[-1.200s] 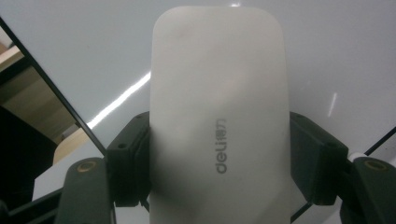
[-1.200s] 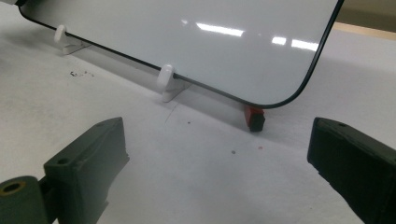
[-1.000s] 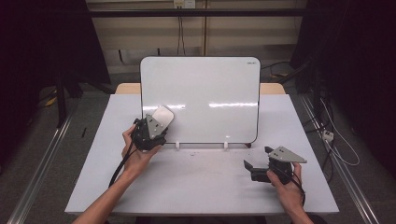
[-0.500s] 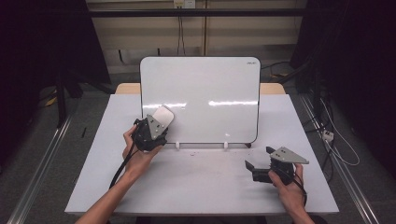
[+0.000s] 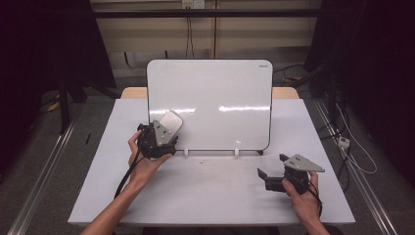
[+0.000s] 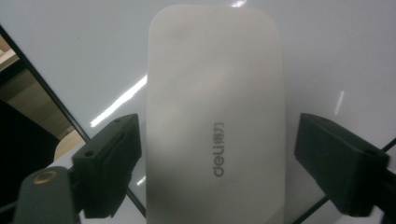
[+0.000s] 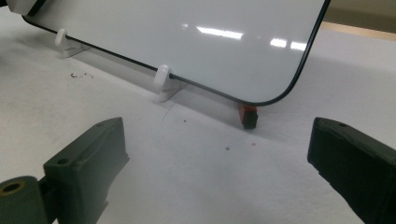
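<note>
Standing against the lower left of the whiteboard (image 5: 210,105), the white eraser (image 5: 170,122) lies between the jaws of the left gripper (image 5: 159,137), which have just been opening; the left gripper view shows a gap on both sides of the eraser (image 6: 215,121), so it is released. That view also reads the grey "deli" lettering, unreadable from above. The right gripper (image 5: 274,176) rests near right on the table (image 5: 210,196), jaws wide and empty; its own view catches a small red-and-black piece (image 7: 248,115) under the whiteboard's corner.

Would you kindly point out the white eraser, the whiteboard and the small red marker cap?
white eraser (image 6: 215,126), left gripper view, its broad face.
whiteboard (image 5: 220,93), high view, bare centre.
red marker cap (image 7: 248,115), right gripper view, its side.
</note>
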The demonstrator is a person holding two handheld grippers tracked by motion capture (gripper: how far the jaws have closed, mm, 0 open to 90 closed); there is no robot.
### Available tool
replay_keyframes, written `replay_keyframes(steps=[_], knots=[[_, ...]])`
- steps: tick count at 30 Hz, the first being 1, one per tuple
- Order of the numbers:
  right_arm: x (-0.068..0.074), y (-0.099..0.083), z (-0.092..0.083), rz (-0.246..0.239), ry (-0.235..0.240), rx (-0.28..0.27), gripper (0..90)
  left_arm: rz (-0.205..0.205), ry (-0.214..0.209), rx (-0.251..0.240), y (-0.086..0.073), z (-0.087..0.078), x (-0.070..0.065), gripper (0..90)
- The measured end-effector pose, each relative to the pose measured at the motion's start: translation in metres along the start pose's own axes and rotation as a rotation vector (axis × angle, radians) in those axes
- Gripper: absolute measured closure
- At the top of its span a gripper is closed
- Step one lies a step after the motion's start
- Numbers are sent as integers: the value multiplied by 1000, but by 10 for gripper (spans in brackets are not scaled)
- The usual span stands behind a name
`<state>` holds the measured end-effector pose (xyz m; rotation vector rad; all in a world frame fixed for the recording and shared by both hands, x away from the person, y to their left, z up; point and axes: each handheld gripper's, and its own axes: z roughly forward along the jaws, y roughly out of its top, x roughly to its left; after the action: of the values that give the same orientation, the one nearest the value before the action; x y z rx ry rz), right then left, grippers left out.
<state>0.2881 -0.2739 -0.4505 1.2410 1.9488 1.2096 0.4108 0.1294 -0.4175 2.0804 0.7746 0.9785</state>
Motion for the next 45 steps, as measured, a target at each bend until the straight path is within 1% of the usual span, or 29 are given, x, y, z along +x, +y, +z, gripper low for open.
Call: replay_keyframes(steps=[2,3,4,5,6,7,9,10,12,13,17,18,20,23,25,26,28,29,33,36,37,39,40,41,44,45], knots=[[0,0,1,-2,-1,3,44,-4,-14,1,0,1,0,101],[1,0,1,-4,1,3,44,-9,-13,-9,0,2,-1,79],[1,1,2,-6,2,4,44,1,-22,-8,0,2,-1,60],[2,1,2,-5,3,5,44,6,-25,-8,-1,2,-1,56],[2,0,2,-5,4,6,43,-2,-26,-7,-1,2,0,57],[2,0,2,-4,3,6,44,-8,-22,-8,0,3,-1,53],[1,1,2,-3,0,5,43,1,-11,-6,0,3,-2,52],[1,1,2,-2,0,6,43,-1,-10,-3,-1,2,-2,53],[1,1,3,-4,2,6,43,-22,-41,10,-1,3,-2,51],[1,1,3,-1,0,6,43,-27,-49,12,-1,2,-1,51],[2,2,6,2,4,14,44,-74,-72,-20,0,-2,2,51],[3,2,7,2,2,13,44,-73,-75,-21,0,-3,3,50],[3,3,8,0,0,16,43,-85,-90,-11,0,-5,6,47],[5,4,8,-1,-2,13,43,-114,-120,-14,0,-8,10,48],[5,4,9,0,-3,15,45,-111,-91,-31,2,-11,10,58],[5,4,9,1,-4,15,44,-113,-86,-36,2,-12,11,59],[4,4,9,-1,-5,15,44,-135,-108,-38,3,-15,13,67],[4,3,9,1,-5,15,44,-151,-123,-47,4,-16,14,66],[3,3,9,6,-5,16,44,-195,-147,-52,5,-21,16,59],[3,3,8,2,-4,19,44,-226,-187,-63,5,-24,18,44],[4,3,8,2,-5,16,44,-226,-194,-71,6,-25,18,45],[4,3,8,0,-6,16,44,-239,-226,-78,6,-29,19,42],[4,3,7,0,-6,15,44,-236,-229,-78,7,-30,18,39],[4,3,7,-1,-6,16,44,-235,-232,-71,7,-32,18,39],[4,2,7,-2,-6,15,44,-251,-244,-41,6,-37,17,42],[4,2,7,-4,-5,15,44,-246,-242,-33,6,-39,16,46]])
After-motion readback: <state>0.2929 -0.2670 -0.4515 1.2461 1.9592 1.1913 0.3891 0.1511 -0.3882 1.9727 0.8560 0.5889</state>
